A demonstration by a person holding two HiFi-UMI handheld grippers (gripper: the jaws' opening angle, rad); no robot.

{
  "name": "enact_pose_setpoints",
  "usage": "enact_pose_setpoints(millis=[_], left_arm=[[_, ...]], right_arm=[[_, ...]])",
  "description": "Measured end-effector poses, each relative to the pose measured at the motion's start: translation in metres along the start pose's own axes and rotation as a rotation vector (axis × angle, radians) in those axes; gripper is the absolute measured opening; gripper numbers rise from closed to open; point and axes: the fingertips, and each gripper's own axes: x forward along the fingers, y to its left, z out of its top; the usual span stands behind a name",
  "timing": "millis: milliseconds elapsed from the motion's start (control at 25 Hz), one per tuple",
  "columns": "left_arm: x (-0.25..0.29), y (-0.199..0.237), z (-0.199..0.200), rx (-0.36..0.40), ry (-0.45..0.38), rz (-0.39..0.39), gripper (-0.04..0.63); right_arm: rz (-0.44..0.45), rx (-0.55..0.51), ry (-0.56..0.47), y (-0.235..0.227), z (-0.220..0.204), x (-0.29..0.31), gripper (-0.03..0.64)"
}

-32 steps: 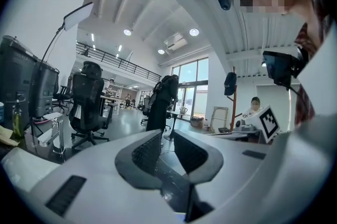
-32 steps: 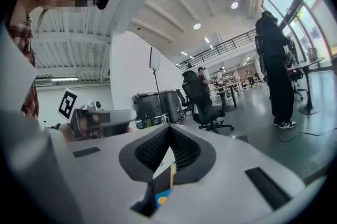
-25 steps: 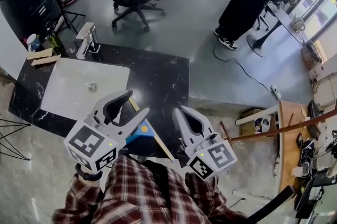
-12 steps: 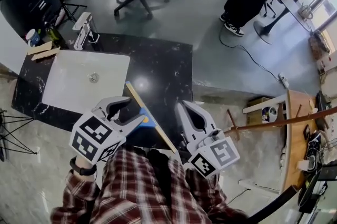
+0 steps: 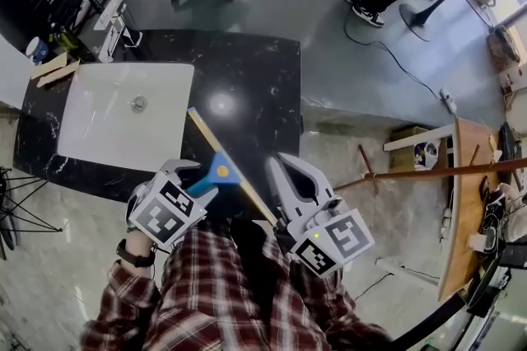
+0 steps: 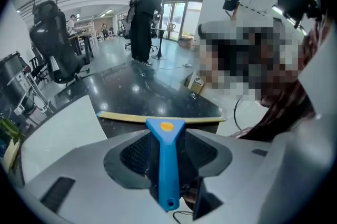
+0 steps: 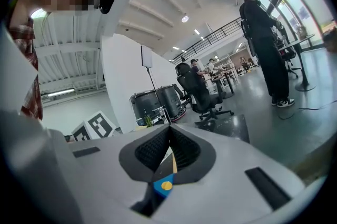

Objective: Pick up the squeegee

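**Squeegee Held in Left Gripper**

1. Left gripper [image 5: 191, 183]: closed on the squeegee [image 6: 166, 154]. The blue handle [image 5: 216, 173] runs lengthwise between the two jaws, with its hanging-hole end toward the gripper body. Both jaw pads bear on the handle sides.

2. Squeegee position: the yellow blade [image 6: 131, 118] lies crosswise just ahead of the left jaw tips. The handle widens to a blue head with a yellow dot where it meets the blade. In the head view, one blade end points forward over the worktop [image 5: 255, 86]. The other end reaches back to just beside the right gripper [image 5: 284, 175]. Whether the blade touches the worktop cannot be told.

3. Right gripper: jaws together at the tips, nothing clamped. Its own view shows the blue head and part of the blade through the gap behind the tips, beyond the jaws.

4. Surroundings: the black worktop extends ahead of both grippers. A white sink [image 5: 90, 135] is set into it, ahead and to the left of the left gripper. A plaid sleeve [image 5: 123, 300] sits behind the left gripper.
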Motion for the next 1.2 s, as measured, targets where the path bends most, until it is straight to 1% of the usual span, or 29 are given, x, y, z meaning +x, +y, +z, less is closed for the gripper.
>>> enact_pose_setpoints(millis=[160,400,520,720,840,880,920,1040,1200], left_arm=[[0.019,0.000,-0.017,-0.008,0.057,-0.010,0.210],[0.038,-0.001,-0.030,-0.020,0.108,-0.036,0.210],[0.044,-0.002,-0.033,0.004,0.132,-0.034,0.210],[0.051,-0.004,-0.036,0.023,0.150,-0.020,0.210],[0.053,-0.003,-0.036,0.028,0.155,0.002,0.207],[0.053,-0.001,-0.036,0.029,0.156,0.013,0.195],[0.053,0.001,-0.036,0.027,0.157,0.020,0.143],[0.053,0.002,-0.036,0.017,0.160,0.017,0.140],[0.053,0.003,-0.035,0.024,0.156,0.024,0.138]], right_arm=[[-0.006,0.013,0.018,-0.004,-0.007,0.000,0.012],[-0.012,0.031,0.040,-0.008,-0.016,0.002,0.012],[-0.010,0.033,0.044,-0.008,-0.018,0.003,0.012],[-0.008,0.034,0.044,-0.008,-0.018,0.005,0.012],[-0.013,0.038,0.043,-0.008,-0.018,0.004,0.012],[-0.015,0.040,0.042,-0.007,-0.018,0.003,0.012],[-0.017,0.042,0.041,-0.007,-0.018,0.003,0.012],[-0.026,0.045,0.039,-0.008,-0.017,0.001,0.012],[-0.035,0.043,0.037,-0.010,-0.017,0.000,0.012]])
